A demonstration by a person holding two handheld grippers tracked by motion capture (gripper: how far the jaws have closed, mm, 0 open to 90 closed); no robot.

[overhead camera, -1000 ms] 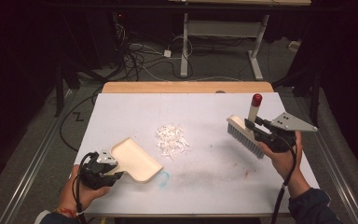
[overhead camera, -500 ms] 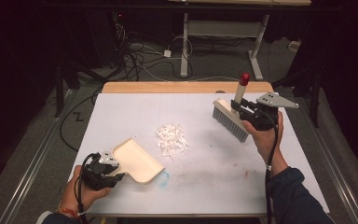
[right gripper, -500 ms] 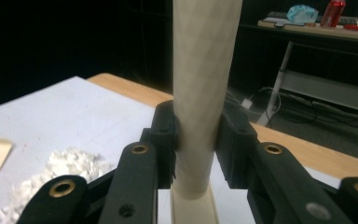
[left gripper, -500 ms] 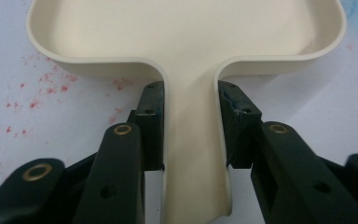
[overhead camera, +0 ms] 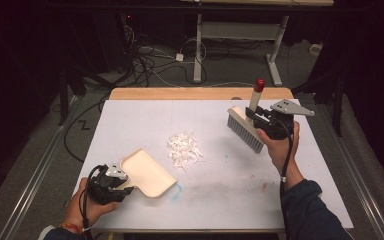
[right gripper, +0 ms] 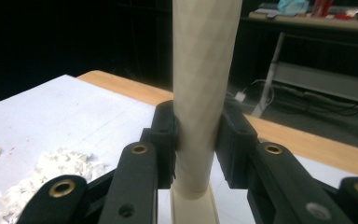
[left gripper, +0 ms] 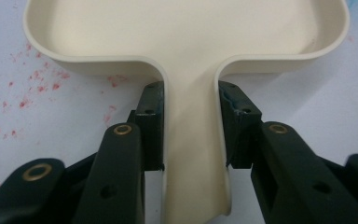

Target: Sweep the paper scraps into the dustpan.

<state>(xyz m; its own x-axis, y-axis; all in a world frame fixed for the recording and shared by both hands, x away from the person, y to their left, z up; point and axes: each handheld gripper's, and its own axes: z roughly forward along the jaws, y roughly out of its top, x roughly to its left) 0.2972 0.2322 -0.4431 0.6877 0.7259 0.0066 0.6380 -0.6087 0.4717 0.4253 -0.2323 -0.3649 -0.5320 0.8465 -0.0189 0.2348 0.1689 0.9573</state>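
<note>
Gripper (right gripper: 196, 144) around brush handle (right gripper: 203, 84) (upright)

Bare surface (overhead camera: 220, 125) between the brush (overhead camera: 244, 131) and the scraps (overhead camera: 184, 149), nothing blocking. Ahead of the left fingers (left gripper: 151, 126) the dustpan (overhead camera: 147, 172) wall sits, scraps just past it.
</note>
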